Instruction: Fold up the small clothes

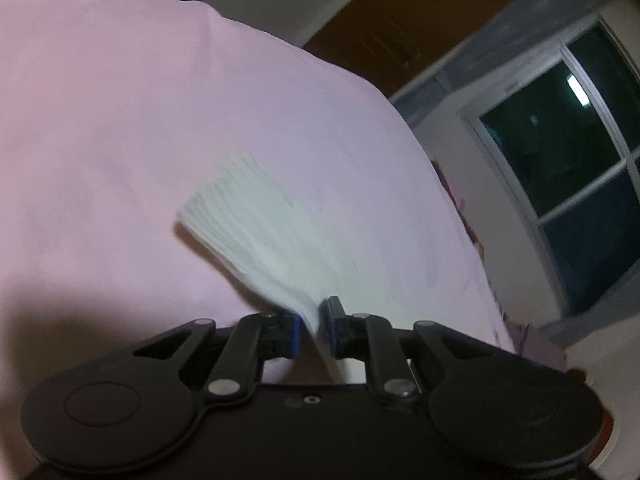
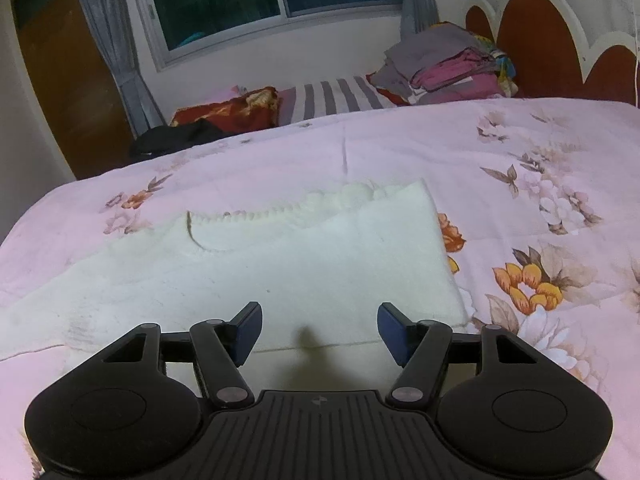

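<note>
A white knitted garment (image 2: 256,264) lies mid-frame on the floral bedspread (image 2: 520,168). The left claw (image 1: 314,330) pinches its edge; the right claw (image 2: 320,334) hovers open above. Carrying the pinched edge across level should keep the fold square.

A bed carries everything, covered by a pink floral quilt (image 2: 520,152). A white garment (image 2: 280,264) lies flat on the quilt's near middle. At the far edge lie a black cloth (image 2: 180,136) on the left and a stack of folded clothes (image 2: 444,68) on the right.
</note>
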